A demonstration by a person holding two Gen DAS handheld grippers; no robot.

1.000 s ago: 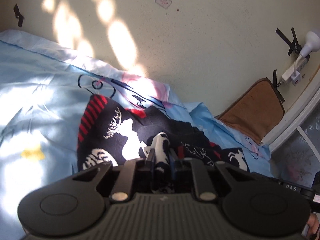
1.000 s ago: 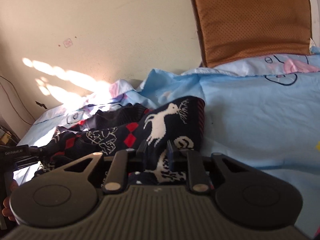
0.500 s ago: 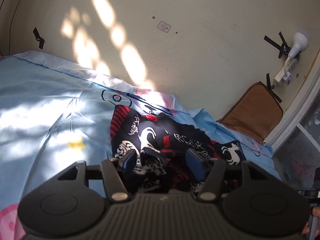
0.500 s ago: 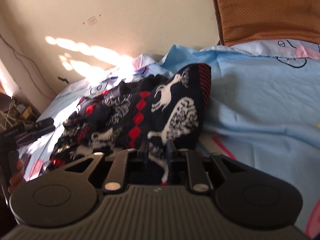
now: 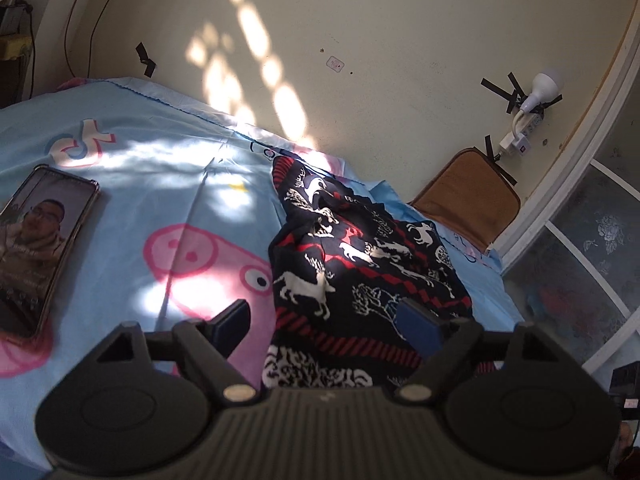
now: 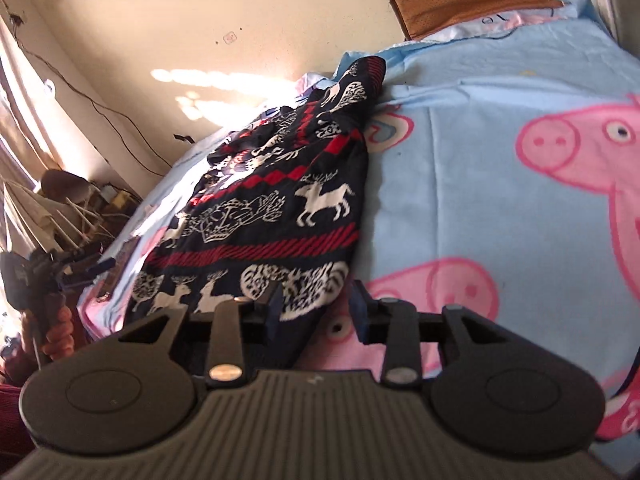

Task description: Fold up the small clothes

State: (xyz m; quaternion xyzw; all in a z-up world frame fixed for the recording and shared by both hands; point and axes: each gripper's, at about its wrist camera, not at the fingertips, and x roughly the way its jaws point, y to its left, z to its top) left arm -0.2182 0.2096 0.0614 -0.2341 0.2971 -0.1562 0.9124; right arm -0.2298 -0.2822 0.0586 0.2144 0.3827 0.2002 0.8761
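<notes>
— While the dark knitted sweater with white deer and red stripes [image 5: 360,264] lies on the light-blue bed sheet [image 5: 160,184], is it gripped?
— No. The left gripper [image 5: 324,320] and right gripper [image 6: 316,312] are opening, their pads free of it.

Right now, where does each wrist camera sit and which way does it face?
Left wrist: on the left gripper, angled down at the sweater, phone and wall; its fingers are opening, off the fabric.
Right wrist: on the right gripper, looking along the sweater; fingers opening, a hand shows at left.
Shared: sweater, bedsheet, brown cushion.
</notes>
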